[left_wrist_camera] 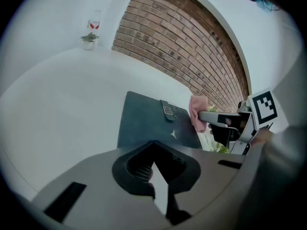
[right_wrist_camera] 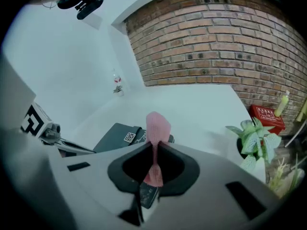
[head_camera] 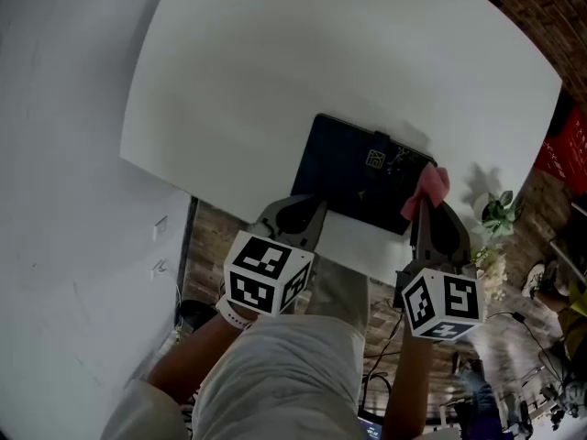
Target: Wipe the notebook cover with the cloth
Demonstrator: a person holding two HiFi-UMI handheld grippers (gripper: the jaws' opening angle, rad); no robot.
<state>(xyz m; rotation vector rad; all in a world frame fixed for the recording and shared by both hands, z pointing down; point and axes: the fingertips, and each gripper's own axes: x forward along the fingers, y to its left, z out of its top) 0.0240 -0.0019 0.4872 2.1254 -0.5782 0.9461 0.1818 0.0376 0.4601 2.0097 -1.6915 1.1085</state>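
The notebook (head_camera: 358, 172) lies closed on the white table (head_camera: 321, 53), close to the table's near edge and turned slightly askew. Its cover is dark, almost black, and plain. A strap tab with a small pale square emblem folds over the far edge, and there is a tiny light mark near the middle.

The right claw (head_camera: 429, 211) is clamped on the pink cloth (head_camera: 429, 187). The cloth is bunched into a narrow fold that sticks out past the jaw tips and hangs over the notebook's right near corner. The right gripper view shows the fabric pinched between the closed jaws, with a tuft above them and another below.

The left claw (head_camera: 295, 207) has its jaws together and holds nothing. It sits at the notebook's left near corner, and I cannot tell whether it touches the cover.

A small potted plant (head_camera: 498, 211) stands beyond the table's right side.
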